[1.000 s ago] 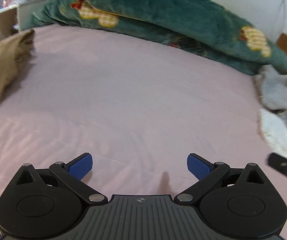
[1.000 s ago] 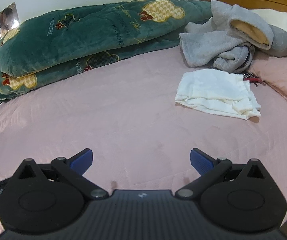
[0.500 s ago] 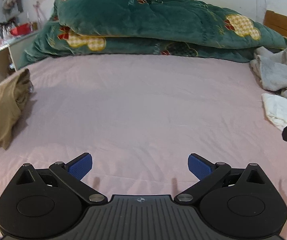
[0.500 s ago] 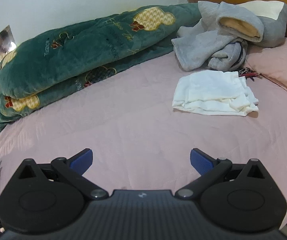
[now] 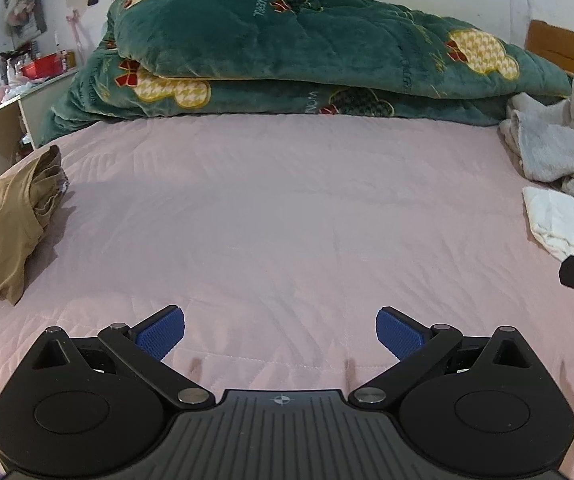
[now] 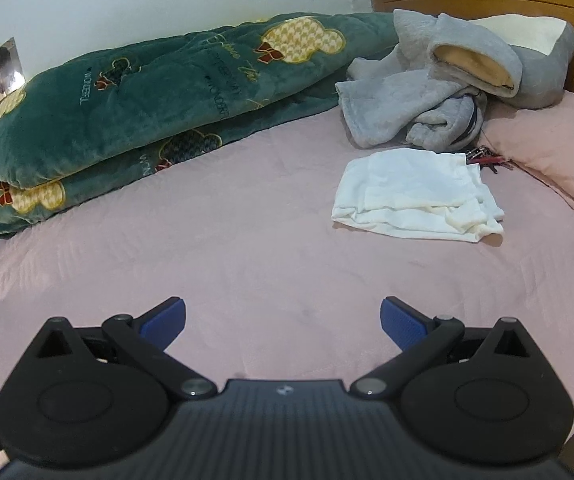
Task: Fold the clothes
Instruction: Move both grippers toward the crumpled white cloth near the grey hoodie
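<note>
Both views have swung level over the pink bed [image 5: 287,216]; left gripper [image 5: 280,330] and right gripper [image 6: 283,322] spread, empty, white garment [image 6: 415,196] seemingly part-folded, waiting

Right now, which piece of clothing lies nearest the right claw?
The white garment, flat on the pink sheet; the grey clothes are heaped behind it.

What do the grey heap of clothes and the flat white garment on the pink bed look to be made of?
The grey heap of clothes looks like thick fleece: a fuzzy, matte nap and soft, rounded folds. The flat white garment seems a thin cotton-like knit: it lies limp, with fine creases. Neither is certain from sight alone.
</note>
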